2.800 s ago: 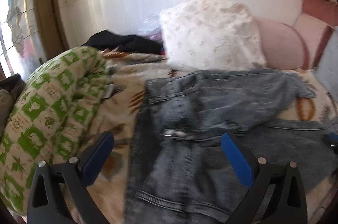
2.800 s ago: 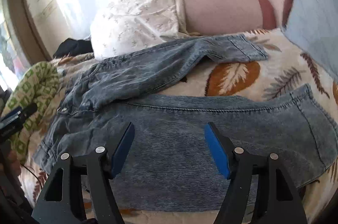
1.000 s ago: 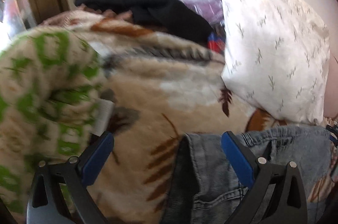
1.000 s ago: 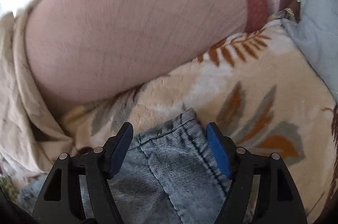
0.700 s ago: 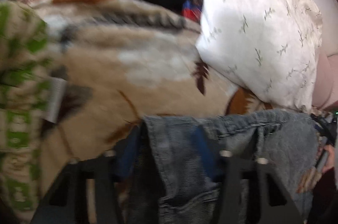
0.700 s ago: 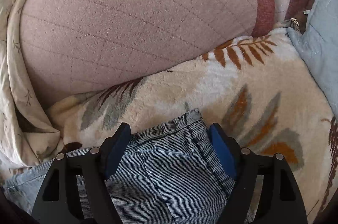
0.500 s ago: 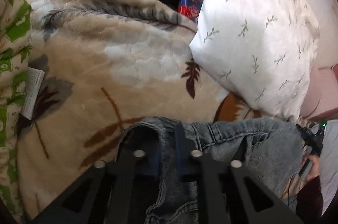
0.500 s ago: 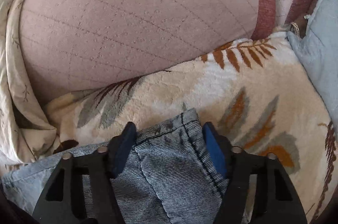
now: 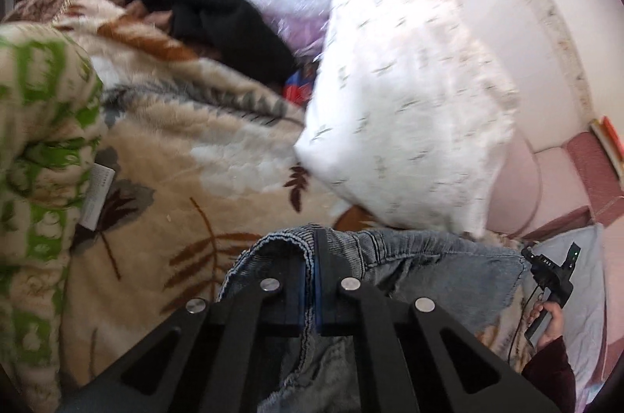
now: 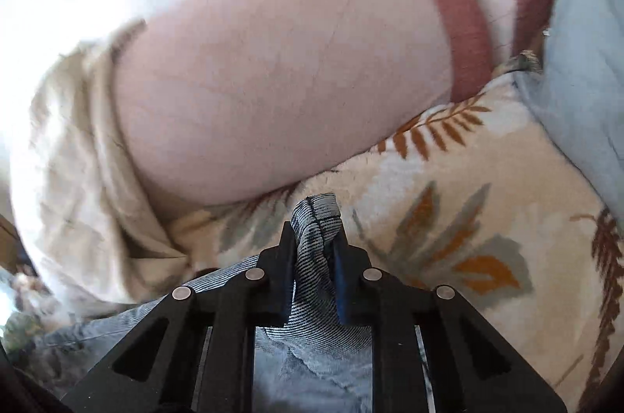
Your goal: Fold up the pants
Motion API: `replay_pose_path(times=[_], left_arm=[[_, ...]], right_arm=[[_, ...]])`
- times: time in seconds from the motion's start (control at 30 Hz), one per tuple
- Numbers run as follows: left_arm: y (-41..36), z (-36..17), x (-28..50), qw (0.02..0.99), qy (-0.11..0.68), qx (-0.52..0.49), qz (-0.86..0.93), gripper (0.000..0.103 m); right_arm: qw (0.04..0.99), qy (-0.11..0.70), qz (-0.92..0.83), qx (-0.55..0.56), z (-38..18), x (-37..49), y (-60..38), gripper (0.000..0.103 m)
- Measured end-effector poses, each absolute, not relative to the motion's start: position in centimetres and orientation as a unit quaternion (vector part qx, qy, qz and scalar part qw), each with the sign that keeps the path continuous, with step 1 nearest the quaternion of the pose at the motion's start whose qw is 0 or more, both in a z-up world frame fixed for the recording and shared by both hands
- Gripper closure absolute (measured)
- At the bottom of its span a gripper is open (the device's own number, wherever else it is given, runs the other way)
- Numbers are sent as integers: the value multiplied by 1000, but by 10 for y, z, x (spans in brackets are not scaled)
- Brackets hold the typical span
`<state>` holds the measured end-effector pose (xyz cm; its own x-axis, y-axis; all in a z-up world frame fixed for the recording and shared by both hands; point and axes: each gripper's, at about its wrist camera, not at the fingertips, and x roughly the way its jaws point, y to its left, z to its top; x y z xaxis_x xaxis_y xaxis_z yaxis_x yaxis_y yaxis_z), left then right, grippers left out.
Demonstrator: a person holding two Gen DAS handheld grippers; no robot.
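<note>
Left tongs [image 9: 311, 268]: pinched tight on the jeans [image 9: 409, 257] waistband edge.
Right tongs [image 10: 314, 249]: closed on a bunched hem of the jeans' leg.
Jeans: held at both ends, long axis stretched between the tongs; right hand [image 9: 546, 319] seen off to the left tongs' right.
Coming move: likely carrying this leg back over the other.
Room: blanket [image 9: 187, 155] ahead is bare; white pillow [image 9: 409, 124] and pink bolster [image 10: 280, 73] beyond crowd the far edge.

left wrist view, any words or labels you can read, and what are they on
White tag on the green and white blanket: printed lines, too small and blurred to read.
Black device in the person's hand: small white letters, too small to be sure of.
Nothing else carries text.
</note>
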<state>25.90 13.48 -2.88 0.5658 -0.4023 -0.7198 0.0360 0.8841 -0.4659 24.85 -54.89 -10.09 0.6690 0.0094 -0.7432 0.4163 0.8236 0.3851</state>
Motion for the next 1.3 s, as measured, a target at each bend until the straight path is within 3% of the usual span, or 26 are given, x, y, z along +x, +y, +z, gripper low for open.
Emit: replay_pose_path(times=[0.37,0.67,0.83,1.07,1.3], left_arm=[[139,10,116,866,419,-200,-186,99],[145,-71,11,836,489,-196,-153,99],[152,-110,-17,819,512,-220,-133,99],[160,-97,-14,831,493,-224,-124,98],[175,-92,-4,828,491,-240,-123,98]], right_arm=[[879,318,-96,344,-51,72,-552,88],[835,379,-86,389,-111,-70,-535,87],[812,398,-73,420,-135,-113,-528,82],[807,441,-57,389,-123,-130,-519,67],[818,364,-63,440,-103,-138,-534,55]])
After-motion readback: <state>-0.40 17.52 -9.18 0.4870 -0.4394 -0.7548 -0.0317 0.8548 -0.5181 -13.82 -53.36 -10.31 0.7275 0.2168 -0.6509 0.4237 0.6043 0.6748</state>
